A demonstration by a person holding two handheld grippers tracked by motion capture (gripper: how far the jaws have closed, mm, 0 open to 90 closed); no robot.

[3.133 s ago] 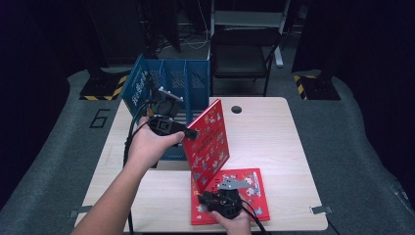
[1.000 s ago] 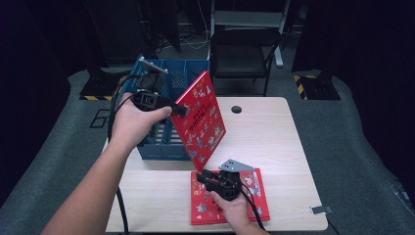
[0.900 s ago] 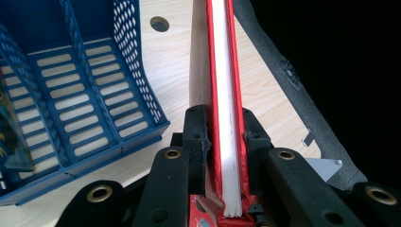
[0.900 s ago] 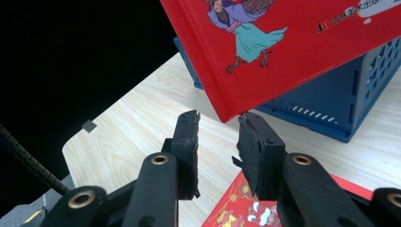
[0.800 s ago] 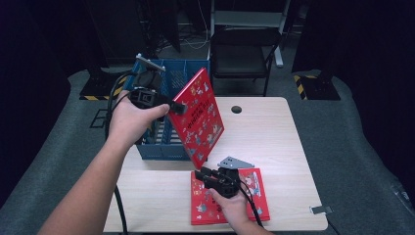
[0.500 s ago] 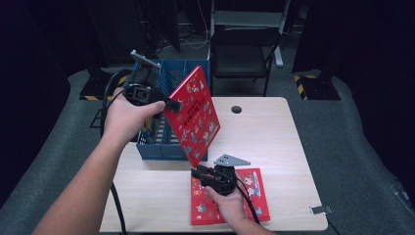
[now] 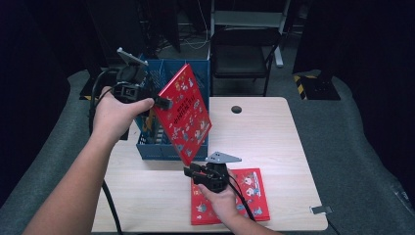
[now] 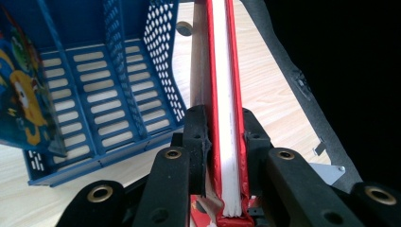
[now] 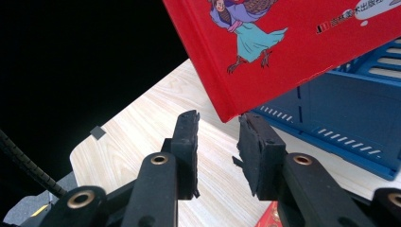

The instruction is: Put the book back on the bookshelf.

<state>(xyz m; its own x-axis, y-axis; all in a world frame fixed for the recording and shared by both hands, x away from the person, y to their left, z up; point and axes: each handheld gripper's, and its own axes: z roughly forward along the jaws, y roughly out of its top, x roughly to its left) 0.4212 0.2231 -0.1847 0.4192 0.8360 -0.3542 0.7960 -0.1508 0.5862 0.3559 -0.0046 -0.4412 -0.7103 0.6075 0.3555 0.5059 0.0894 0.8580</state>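
Above the blue file rack [image 7: 173,117], red picture book [image 7: 183,115] held tilted and clear of the worktop [image 7: 274,142], lower corner hanging off the rack's front wall. Left gripper [image 7: 164,103] fingers [image 8: 196,142] clamped on the book's page edge. Right gripper [image 7: 192,174] fingers [image 9: 187,142] apart, just below that corner. Second red book [image 7: 247,196] flat on the worktop beneath the right hand [image 7: 220,198]

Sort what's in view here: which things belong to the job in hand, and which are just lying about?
In the job:
- left gripper, shut on the lifted red book
- blue slotted rack
- right gripper, jaws open beneath the book's corner
- second red book, flat on the table

Lying about:
- black chair
- blue picture book already in the rack
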